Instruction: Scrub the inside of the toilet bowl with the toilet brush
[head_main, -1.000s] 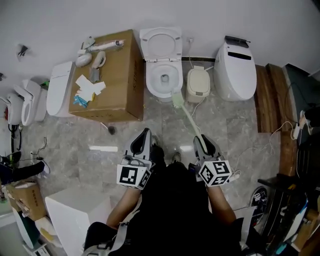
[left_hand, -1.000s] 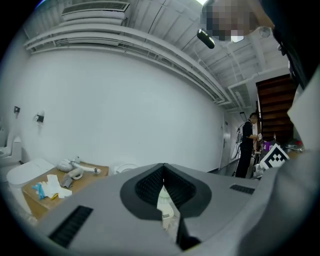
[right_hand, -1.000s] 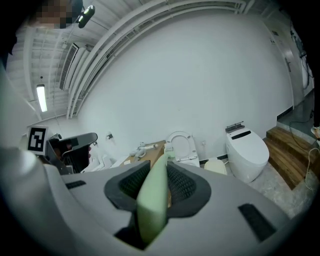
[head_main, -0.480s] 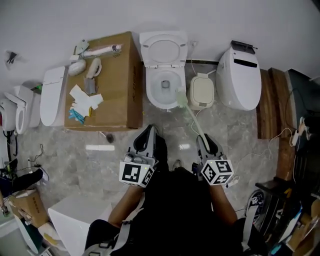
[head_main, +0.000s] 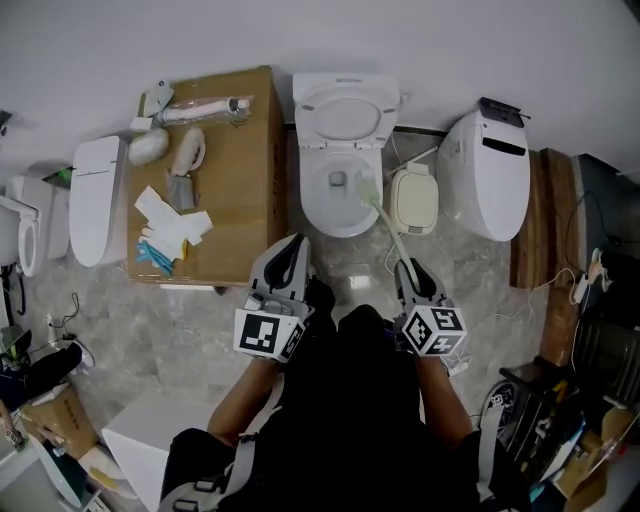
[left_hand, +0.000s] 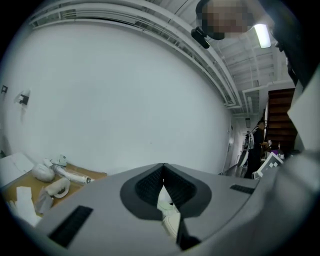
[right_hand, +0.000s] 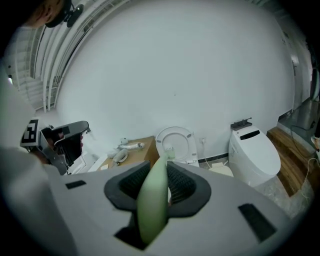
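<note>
Surrounding room: plain white wall, other toilets along it.
Floor: grey marbled tile.
Cardboard box: against wall, small parts on top.
Toilet bowl: just right of box, lid up.
Toilet brush: pale green, head inside bowl's right side.
Right tongs: clenched on brush handle.
Left tongs: closed, nothing held.

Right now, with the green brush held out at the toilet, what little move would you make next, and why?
Probably tip the toilet brush down and leftward, deeper into the basin. The right gripper is shut on its handle, and its head sits at the right inner edge of the toilet bowl, not yet near the drain.
</note>
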